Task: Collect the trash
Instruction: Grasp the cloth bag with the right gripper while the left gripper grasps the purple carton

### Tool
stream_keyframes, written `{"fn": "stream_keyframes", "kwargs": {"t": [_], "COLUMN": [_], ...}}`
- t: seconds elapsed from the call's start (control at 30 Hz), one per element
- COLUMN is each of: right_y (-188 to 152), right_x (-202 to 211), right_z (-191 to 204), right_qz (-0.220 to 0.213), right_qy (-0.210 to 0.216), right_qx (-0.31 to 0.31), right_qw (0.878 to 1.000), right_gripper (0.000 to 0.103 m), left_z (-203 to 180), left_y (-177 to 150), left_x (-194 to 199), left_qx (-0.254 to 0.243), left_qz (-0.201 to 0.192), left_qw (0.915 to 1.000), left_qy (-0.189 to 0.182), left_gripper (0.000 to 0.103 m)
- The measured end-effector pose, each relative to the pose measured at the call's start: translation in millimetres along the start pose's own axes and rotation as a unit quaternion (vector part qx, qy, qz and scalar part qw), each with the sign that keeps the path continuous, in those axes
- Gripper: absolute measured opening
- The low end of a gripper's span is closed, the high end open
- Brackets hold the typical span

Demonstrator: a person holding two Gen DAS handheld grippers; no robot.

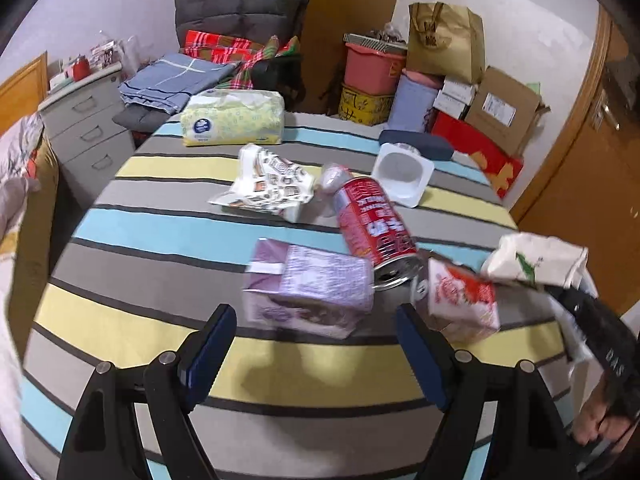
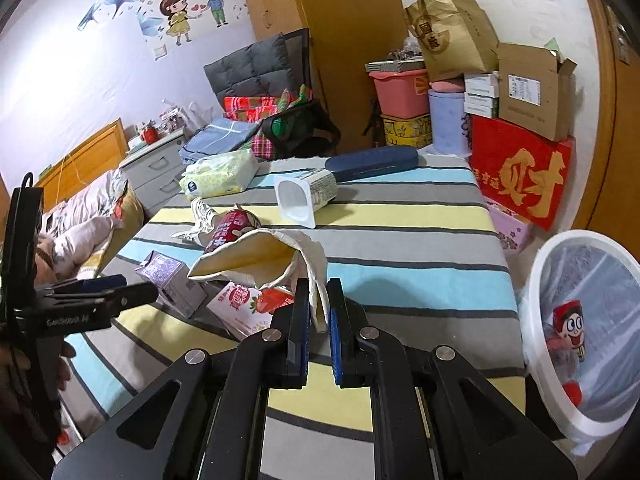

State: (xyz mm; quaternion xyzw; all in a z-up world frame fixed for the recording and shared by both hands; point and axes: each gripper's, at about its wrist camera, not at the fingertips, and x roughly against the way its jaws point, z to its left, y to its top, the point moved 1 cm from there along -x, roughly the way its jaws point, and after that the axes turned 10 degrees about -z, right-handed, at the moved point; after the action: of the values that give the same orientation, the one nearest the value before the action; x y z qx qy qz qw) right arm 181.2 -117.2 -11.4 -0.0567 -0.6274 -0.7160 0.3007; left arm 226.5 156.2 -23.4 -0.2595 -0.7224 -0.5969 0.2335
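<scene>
Trash lies on a striped table (image 1: 140,312). My left gripper (image 1: 316,344) is open just short of a purple carton (image 1: 308,296), nothing between its fingers. Behind that carton lie a red can (image 1: 374,224) on its side, a strawberry carton (image 1: 464,300), a printed wrapper (image 1: 268,184) and a white plastic cup (image 1: 402,172). My right gripper (image 2: 318,312) is shut on a crumpled cream paper bag (image 2: 260,258), held above the table; that bag (image 1: 536,258) shows at the right in the left wrist view. The left gripper (image 2: 104,290) appears at the left by the purple carton (image 2: 172,276).
A white bin (image 2: 536,280) lined with clear plastic stands right of the table, with a red-capped cartoon packet (image 2: 568,328) inside. A tissue pack (image 1: 232,120) and a dark blue case (image 1: 416,146) lie at the table's far side. Boxes (image 2: 520,168) are stacked behind; a bed is at left.
</scene>
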Motion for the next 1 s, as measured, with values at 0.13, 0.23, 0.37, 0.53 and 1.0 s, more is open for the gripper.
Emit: {"fn": "stream_keyframes", "kwargs": {"t": [0.13, 0.23, 0.37, 0.53, 1.0], "right_y": [0.1, -0.6, -2.4, -3.0, -3.1], "right_x": [-1.1, 1.0, -1.2, -2.1, -3.3], "right_z": [-1.8, -0.1, 3.3, 6.2, 7.9], "right_qz": [0.004, 0.001, 0.002, 0.003, -0.002], "right_qy": [-0.001, 0.003, 0.009, 0.015, 0.011], "right_qx": [-0.007, -0.004, -0.001, -0.002, 0.001], "right_qw": [1.0, 1.0, 1.0, 1.0, 1.0], "right_gripper": [0.009, 0.009, 0.009, 0.009, 0.009], "left_z": [-8.9, 7.1, 32.8, 56.1, 24.7], "left_y": [-7.5, -9.8, -8.6, -6.7, 13.1], "left_x": [-19.6, -17.0, -3.2, 14.4, -24.1], "left_qx": [-0.014, -0.002, 0.012, 0.047, 0.044], "left_qz": [0.023, 0.022, 0.011, -0.009, -0.015], "left_qw": [0.9989, 0.9978, 0.9957, 0.994, 0.9947], "left_qy": [0.038, 0.062, 0.092, 0.099, 0.091], "left_gripper": [0.081, 0.081, 0.081, 0.081, 0.084]}}
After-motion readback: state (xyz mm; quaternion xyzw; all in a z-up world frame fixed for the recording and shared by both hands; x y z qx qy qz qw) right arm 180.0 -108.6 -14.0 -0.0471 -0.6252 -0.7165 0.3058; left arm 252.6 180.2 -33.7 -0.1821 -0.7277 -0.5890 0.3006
